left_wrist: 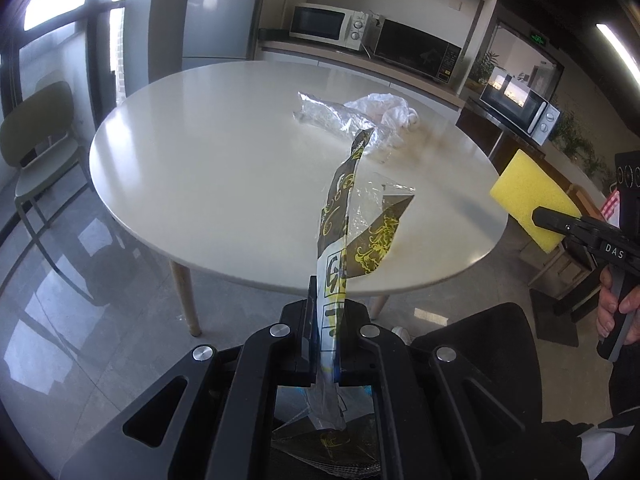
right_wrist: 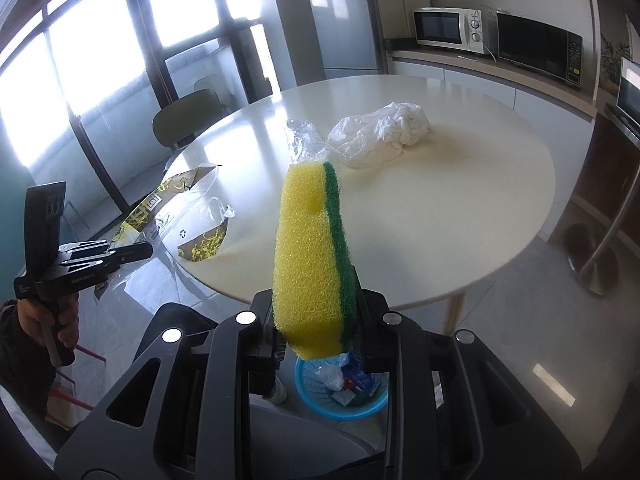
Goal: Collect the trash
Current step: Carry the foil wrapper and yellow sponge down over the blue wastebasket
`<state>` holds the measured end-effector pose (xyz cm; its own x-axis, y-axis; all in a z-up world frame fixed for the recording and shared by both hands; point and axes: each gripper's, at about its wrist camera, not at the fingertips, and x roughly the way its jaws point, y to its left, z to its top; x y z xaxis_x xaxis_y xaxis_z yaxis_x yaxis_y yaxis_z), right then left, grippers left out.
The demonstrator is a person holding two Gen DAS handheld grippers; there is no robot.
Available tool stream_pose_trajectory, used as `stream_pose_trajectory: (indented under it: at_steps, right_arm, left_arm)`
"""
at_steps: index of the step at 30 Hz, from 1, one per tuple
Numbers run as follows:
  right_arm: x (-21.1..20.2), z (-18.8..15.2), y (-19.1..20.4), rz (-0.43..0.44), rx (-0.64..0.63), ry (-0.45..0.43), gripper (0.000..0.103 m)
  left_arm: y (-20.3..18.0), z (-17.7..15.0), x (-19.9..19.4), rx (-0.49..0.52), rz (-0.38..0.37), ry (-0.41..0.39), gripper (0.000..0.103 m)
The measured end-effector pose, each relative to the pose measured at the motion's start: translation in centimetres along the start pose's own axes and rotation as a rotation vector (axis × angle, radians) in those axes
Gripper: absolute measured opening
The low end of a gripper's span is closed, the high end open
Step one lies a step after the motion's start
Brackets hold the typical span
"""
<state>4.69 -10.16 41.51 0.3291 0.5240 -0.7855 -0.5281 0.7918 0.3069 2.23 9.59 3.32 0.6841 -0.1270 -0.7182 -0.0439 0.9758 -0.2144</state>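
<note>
- Wrapper, black-and-gold: pinched in your left gripper, held over the table edge.
- Sponge: clamped upright in your right gripper, above the blue basket.
- Clear wrapper, white bag: lying on the table.

Left wrist view: near, off the near edge of the round white counter, facing far across it. Right wrist view: same near side, further right, aimed far-left. Both share the countertop, crumpled white plastic bag, far white microwave.
</note>
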Motion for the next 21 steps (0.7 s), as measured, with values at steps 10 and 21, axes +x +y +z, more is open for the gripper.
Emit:
stream_pose_trajectory:
  at_steps: [10, 21]
  right_arm:
    - [-0.2, -3.7, 0.4, 0.0, 0.006, 0.059, 0.024]
    - [0.2, -6.6, 0.6, 0.0, 0.02, 0.11, 0.024]
  left_arm:
    - [-2.0, -3.6, 0.6, 0.041, -0.067, 0.049, 0.004]
    - [-3.8, -5.7, 0.9, 0.07, -0.134, 0.088, 0.004]
